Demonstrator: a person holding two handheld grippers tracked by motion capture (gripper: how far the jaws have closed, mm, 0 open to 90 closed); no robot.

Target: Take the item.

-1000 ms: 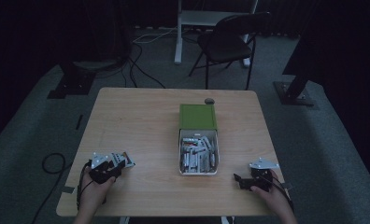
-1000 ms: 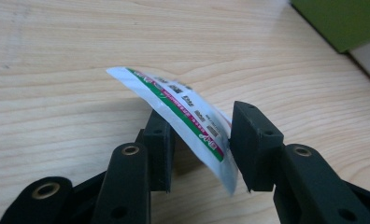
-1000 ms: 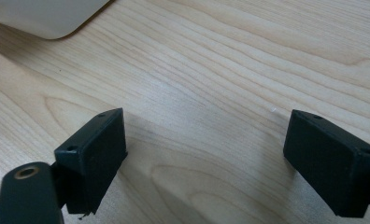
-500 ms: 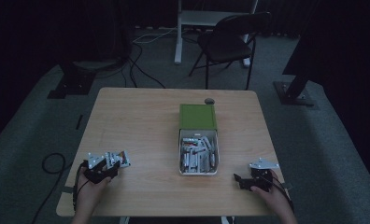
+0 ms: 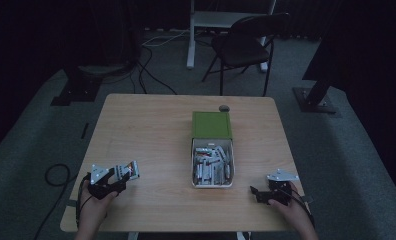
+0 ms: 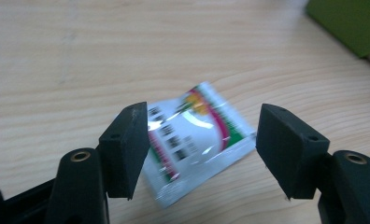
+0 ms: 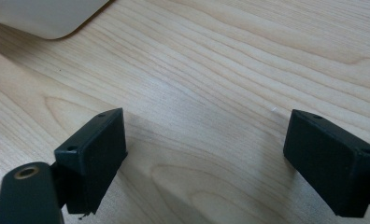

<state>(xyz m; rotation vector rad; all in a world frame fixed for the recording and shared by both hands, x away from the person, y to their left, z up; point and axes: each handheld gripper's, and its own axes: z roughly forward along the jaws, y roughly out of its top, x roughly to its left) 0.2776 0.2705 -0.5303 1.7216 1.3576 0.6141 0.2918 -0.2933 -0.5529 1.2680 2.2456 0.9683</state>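
A shiny printed packet (image 6: 192,140) in white, red and green lies flat on the wooden table (image 5: 151,130). My left gripper (image 6: 204,116) is open, one jaw on each side of the packet's near end and neither touching it. In the high view the left gripper (image 5: 120,180) sits at the table's front left with the packet (image 5: 128,170) just ahead of it. At the front right my right gripper (image 5: 256,193) is open over bare wood (image 7: 202,121). A white box (image 5: 212,167) holding several packets stands mid-table, its green lid (image 5: 211,125) behind it.
A small dark round object (image 5: 224,108) lies on the table behind the green lid. The lid's corner (image 6: 351,23) appears far right of the left gripper. The white box's corner (image 7: 43,14) is near the right gripper. A chair (image 5: 246,45) stands beyond the table.
The left gripper has shifted slightly left and back toward the person, with the packet in front of it. The right gripper has stayed where it was.
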